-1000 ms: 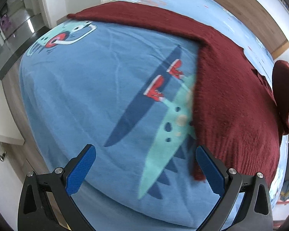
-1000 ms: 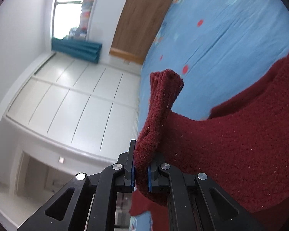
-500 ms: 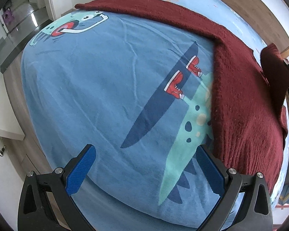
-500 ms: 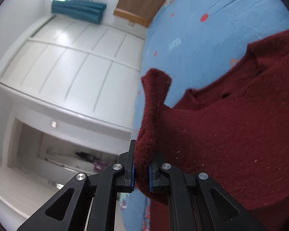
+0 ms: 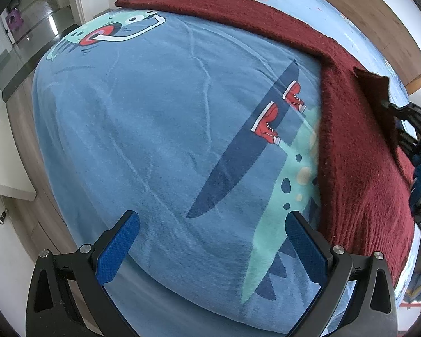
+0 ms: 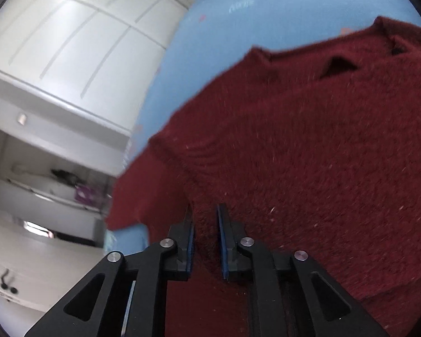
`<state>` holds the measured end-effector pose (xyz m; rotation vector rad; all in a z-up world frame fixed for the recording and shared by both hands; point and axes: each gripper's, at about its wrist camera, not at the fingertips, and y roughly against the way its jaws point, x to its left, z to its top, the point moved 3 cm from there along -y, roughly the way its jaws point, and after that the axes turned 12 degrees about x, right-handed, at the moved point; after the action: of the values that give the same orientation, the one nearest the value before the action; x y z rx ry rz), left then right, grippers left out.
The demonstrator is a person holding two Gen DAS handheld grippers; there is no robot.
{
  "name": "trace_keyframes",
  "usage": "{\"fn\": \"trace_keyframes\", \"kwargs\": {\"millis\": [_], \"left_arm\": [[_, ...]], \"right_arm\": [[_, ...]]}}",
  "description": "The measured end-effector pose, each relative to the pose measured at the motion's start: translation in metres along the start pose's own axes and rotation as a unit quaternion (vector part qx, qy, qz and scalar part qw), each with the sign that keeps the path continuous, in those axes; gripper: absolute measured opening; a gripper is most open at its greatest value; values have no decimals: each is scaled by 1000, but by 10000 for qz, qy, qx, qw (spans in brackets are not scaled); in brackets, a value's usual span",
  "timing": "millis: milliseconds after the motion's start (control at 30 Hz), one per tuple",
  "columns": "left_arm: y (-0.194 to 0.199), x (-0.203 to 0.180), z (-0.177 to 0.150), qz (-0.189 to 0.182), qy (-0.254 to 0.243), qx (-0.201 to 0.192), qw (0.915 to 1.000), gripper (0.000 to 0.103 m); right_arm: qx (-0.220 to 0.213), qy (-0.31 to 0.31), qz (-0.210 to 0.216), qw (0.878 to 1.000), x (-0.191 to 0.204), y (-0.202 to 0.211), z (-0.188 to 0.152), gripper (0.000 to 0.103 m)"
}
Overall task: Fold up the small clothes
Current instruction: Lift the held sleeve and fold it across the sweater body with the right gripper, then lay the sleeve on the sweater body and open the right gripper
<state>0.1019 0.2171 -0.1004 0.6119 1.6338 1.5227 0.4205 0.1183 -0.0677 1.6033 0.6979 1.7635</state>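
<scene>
In left wrist view: left gripper (image 5: pixel 210 248) jaws wide, empty, over blue sheet (image 5: pixel 154 140); sweater (image 5: pixel 359 151) flat at right, sleeve now laid across body. In right wrist view: right gripper (image 6: pixel 205 238) jaws opening, narrow gap; knit between pads, earlier pinch released. Judgement: sleeve fold placed; next fold due.

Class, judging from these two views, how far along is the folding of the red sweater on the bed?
Done: one part of the sweater is laid over its body. In hand: the right tongs are opening, knit between them. The left tongs hang open over the blue sheet. Left: the long sleeve at the far edge is unfolded, and the final folds.
</scene>
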Motion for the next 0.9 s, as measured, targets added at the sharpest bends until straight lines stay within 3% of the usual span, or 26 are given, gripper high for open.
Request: {"fn": "trace_keyframes", "kwargs": {"millis": [167, 267, 400, 600, 733, 900], "left_arm": [[0, 0, 3, -43, 77, -17, 10000, 102], [3, -2, 5, -59, 66, -85, 9999, 102], [8, -4, 5, -68, 57, -259, 9996, 102], [13, -6, 4, -165, 155, -495, 9985, 102], [13, -10, 9, -175, 85, -486, 9986, 102], [8, -13, 16, -185, -14, -357, 9992, 102]], "right_arm": [[76, 218, -269, 9994, 24, -16, -2, 42], [138, 566, -347, 9977, 44, -16, -5, 44], [-213, 894, -962, 9911, 54, 3, -12, 44], [-721, 555, -1857, 9784, 14, 29, -15, 44], [-586, 440, -2031, 9764, -4, 11, -21, 44], [-517, 911, -2181, 9703, 28, -21, -35, 53]]}}
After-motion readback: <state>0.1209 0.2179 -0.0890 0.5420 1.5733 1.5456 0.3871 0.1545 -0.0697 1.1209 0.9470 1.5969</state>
